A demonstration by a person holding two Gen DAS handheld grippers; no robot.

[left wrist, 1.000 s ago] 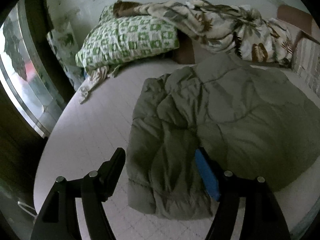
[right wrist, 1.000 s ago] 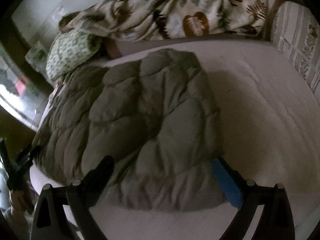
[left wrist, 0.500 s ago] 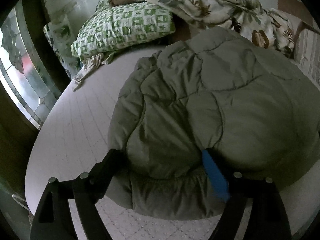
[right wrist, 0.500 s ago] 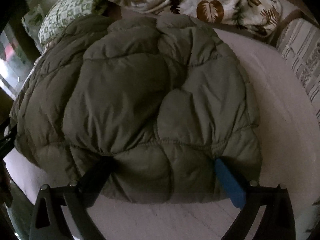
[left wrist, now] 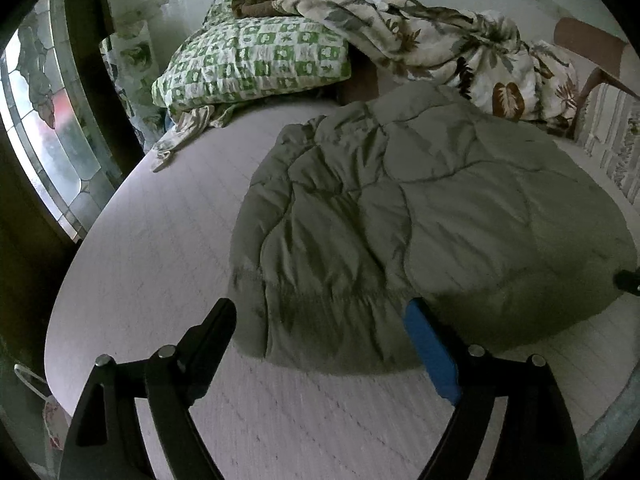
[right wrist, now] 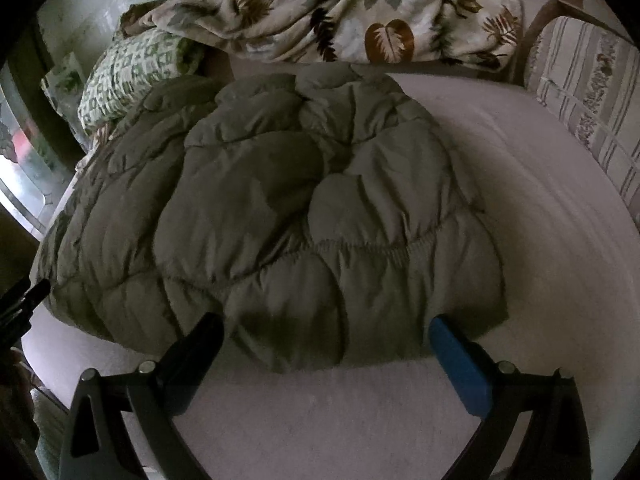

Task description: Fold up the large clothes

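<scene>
An olive-green quilted puffer jacket (left wrist: 400, 216) lies folded in a bundle on the pale bed sheet (left wrist: 152, 256). It also shows in the right wrist view (right wrist: 272, 216). My left gripper (left wrist: 320, 320) is open and empty, its fingertips at the jacket's near hem. My right gripper (right wrist: 326, 332) is open and empty, its fingertips at the jacket's near edge. The tip of the right gripper shows at the right edge of the left wrist view (left wrist: 628, 280).
A green-checked pillow (left wrist: 256, 64) and a leaf-print blanket (left wrist: 460, 52) lie at the head of the bed. A striped cushion (right wrist: 592, 92) lies on the right. A stained-glass window (left wrist: 44, 140) is on the left, past the bed edge.
Both grippers have pulled back from the jacket. The jacket looked closer and raised half a second ago and now lies lower on the sheet.
</scene>
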